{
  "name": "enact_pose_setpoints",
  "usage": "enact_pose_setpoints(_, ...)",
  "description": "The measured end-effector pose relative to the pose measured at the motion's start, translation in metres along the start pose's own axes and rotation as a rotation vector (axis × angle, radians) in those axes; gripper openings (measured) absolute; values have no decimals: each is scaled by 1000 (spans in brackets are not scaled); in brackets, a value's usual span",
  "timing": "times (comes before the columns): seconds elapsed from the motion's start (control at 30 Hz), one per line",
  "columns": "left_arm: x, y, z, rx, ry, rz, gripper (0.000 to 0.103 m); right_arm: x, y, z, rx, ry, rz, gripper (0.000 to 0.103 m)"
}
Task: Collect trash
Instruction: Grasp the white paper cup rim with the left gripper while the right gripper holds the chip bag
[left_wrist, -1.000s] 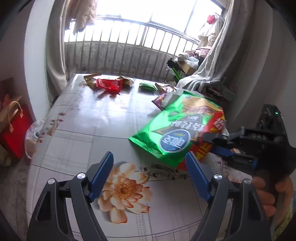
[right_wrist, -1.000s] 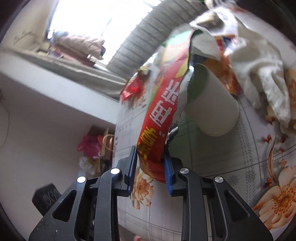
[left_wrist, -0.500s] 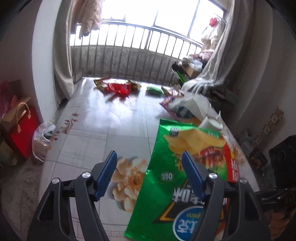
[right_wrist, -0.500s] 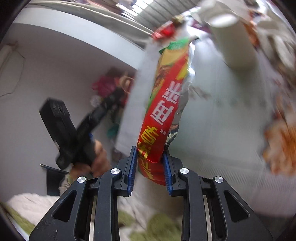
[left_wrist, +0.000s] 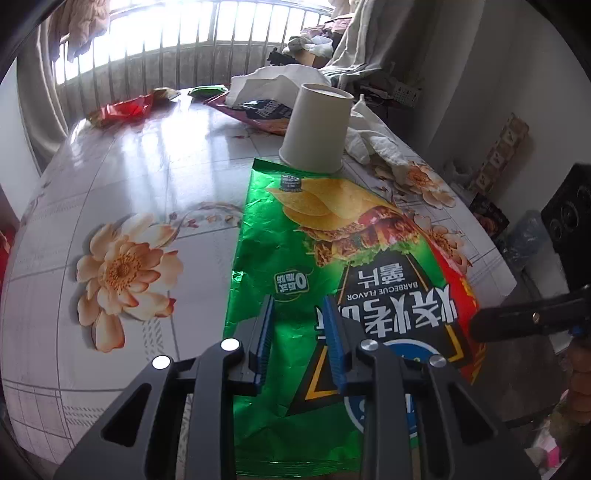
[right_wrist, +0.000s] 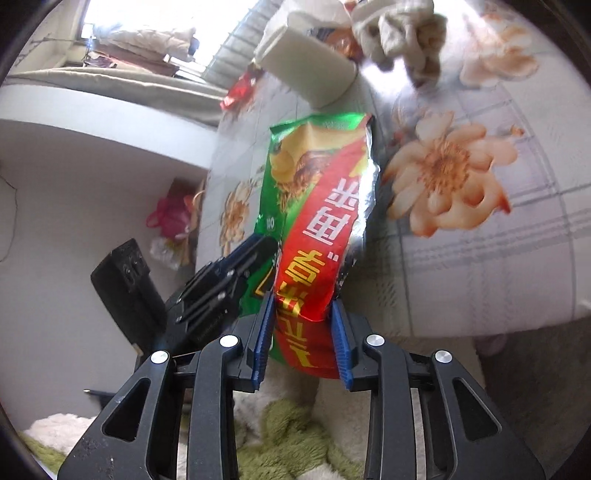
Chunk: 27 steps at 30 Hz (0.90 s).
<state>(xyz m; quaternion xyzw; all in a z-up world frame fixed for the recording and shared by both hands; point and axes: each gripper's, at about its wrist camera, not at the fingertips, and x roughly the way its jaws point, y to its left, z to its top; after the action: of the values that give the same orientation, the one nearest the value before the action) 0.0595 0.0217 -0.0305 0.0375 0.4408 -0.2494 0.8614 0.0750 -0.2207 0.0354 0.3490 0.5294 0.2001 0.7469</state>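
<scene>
Chip bag (left_wrist: 317, 258) is the piece of trash we've got in hand right now, hanging half off the near edge of the table (left_wrist: 122, 155). Our left gripper (left_wrist: 299, 332) has just been closing and now sits narrow over the green front of the bag, though we can't tell if the pads are actually biting yet. Our right gripper (right_wrist: 301, 332) has just been easing open a little, but the red edge of the bag is between its blue pads and looks pinched. Looks like we're mid hand-over, or getting ready to fold it; next we'd need a firm left pinch before the right lets go. Printed upside down on the bag we can read "BARBECUE FLAVOR" plus big Chinese characters. Further out: an upturned paper cup (left_wrist: 317, 129), crumpled tissues (left_wrist: 373, 140), more wrappers (left_wrist: 122, 110) by the window.
</scene>
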Motion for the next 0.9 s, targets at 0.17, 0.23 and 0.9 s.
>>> enact_pose_setpoints(0.17, 5, -3, 3, 12, 15, 1, 26, 2, 5, 8, -47, -79, -42, 32)
enact_pose_setpoints(0.23, 6, -5, 3, 21, 16, 7, 26, 8, 6, 12, -63, -98, -81, 34)
enact_pose_setpoints(0.9, -14, 11, 49, -73, -105, -97, 63, -9, -26, 5, -30, -149, -193, 24)
